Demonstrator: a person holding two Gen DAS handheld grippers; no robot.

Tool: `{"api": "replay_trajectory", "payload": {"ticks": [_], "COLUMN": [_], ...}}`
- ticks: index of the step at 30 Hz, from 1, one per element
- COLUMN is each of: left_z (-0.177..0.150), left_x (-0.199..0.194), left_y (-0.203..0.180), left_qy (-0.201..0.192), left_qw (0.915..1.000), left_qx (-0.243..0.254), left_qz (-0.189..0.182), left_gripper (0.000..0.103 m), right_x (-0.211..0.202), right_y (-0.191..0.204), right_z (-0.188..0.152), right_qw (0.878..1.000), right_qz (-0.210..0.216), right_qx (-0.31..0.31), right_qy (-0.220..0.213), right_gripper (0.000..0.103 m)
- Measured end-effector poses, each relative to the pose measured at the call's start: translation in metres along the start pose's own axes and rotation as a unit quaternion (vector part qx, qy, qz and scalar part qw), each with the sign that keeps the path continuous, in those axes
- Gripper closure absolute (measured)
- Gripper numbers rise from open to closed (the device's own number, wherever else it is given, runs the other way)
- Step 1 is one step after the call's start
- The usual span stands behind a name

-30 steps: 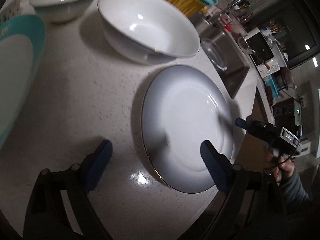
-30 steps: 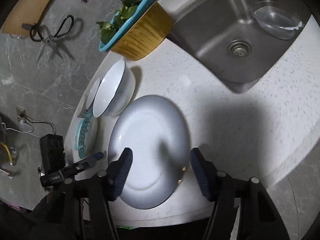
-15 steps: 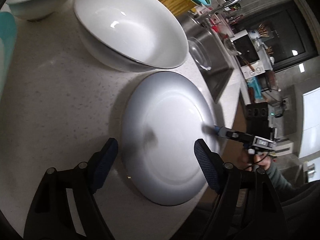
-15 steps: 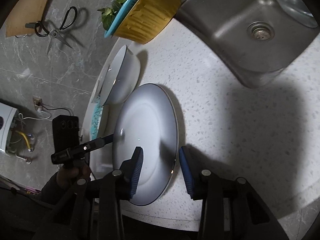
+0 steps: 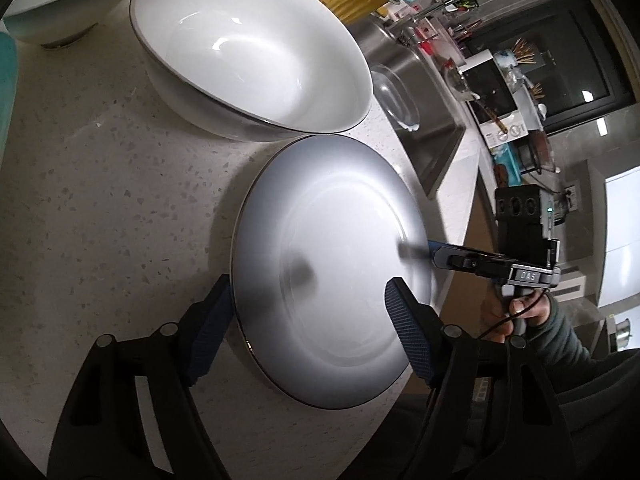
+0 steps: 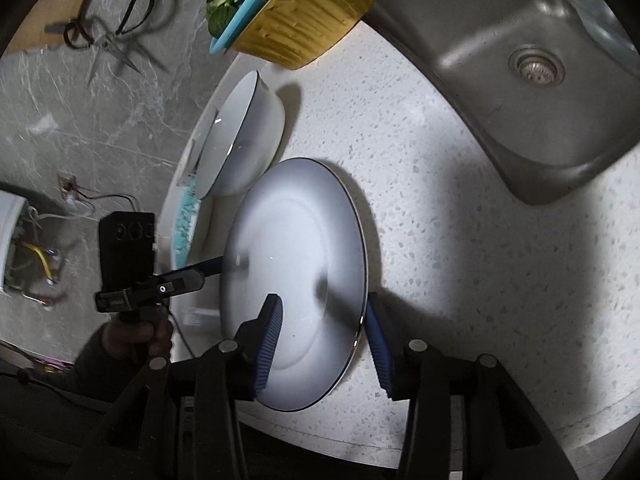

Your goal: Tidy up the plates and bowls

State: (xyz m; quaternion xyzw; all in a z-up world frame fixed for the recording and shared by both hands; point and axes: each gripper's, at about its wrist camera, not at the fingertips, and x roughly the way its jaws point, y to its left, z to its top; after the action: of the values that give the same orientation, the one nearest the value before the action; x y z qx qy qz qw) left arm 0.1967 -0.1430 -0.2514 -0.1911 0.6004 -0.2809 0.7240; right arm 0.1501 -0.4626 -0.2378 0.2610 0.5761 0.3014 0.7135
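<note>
A white plate with a thin dark rim (image 5: 332,264) (image 6: 296,272) lies on the speckled counter. My left gripper (image 5: 308,332) is open, with one finger under the plate's left edge and the other above its face. My right gripper (image 6: 324,340) is open and straddles the plate's opposite edge, one finger over the face and one outside the rim. A large white bowl (image 5: 248,48) (image 6: 244,136) stands just behind the plate. A smaller white bowl (image 5: 52,8) is at the far left.
A teal-rimmed plate (image 6: 186,220) lies beside the bowls. A yellow basket with a teal colander of greens (image 6: 296,20) stands at the back. A steel sink (image 6: 520,80) holding a glass bowl (image 5: 396,100) is on the right. The counter's front edge (image 6: 440,440) is close.
Both grippers have moved in onto the plate from opposite sides. The right gripper's fingers have narrowed around the rim, and the left gripper's lower finger has slid under the edge.
</note>
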Motion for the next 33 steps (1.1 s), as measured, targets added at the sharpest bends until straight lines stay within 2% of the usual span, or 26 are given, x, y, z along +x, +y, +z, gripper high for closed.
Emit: {"api": "replay_trajectory", "payload": {"ticks": [5,7,8,9,10,13,20,28,33], "left_z": [0.002,0.001,0.002,0.002,0.002,0.001,-0.001,0.0,-0.004], "left_x": [-0.001,-0.002,-0.001,-0.001,0.0,0.002,0.007,0.003,0.0], "left_y": [0.013,0.021,0.024,0.027,0.031,0.034,0.043,0.047,0.047], "left_qy": [0.003,0.007,0.009,0.012,0.014,0.017,0.029,0.037,0.037], "left_qw": [0.9998,0.9997,0.9996,0.9995,0.9994,0.999,0.9968,0.9966,0.9965], "left_qx": [-0.017,-0.022,-0.025,-0.028,-0.033,-0.041,-0.059,-0.057,-0.064], "left_qz": [-0.012,-0.012,-0.009,-0.005,-0.003,-0.012,-0.047,-0.046,-0.039], "left_gripper": [0.054,0.071,0.075,0.085,0.087,0.087,0.09,0.093,0.093], "right_x": [0.0,-0.001,-0.001,-0.002,-0.001,-0.001,-0.003,-0.002,-0.002], "right_y": [-0.001,-0.006,-0.01,-0.014,-0.013,-0.01,-0.026,-0.029,-0.028], "right_z": [0.003,0.004,0.004,0.004,0.005,0.006,0.005,0.006,0.007], "right_qw": [1.0,1.0,1.0,1.0,1.0,1.0,0.999,0.998,0.998], "right_qz": [-0.005,-0.002,-0.007,-0.015,-0.013,-0.022,0.02,0.038,0.034], "right_qx": [-0.006,-0.003,-0.003,0.0,0.003,-0.005,0.019,0.033,0.042], "right_qy": [0.007,0.012,0.015,0.017,0.019,0.021,0.023,0.026,0.026], "right_gripper": [0.058,0.065,0.074,0.087,0.088,0.088,0.09,0.09,0.09]}}
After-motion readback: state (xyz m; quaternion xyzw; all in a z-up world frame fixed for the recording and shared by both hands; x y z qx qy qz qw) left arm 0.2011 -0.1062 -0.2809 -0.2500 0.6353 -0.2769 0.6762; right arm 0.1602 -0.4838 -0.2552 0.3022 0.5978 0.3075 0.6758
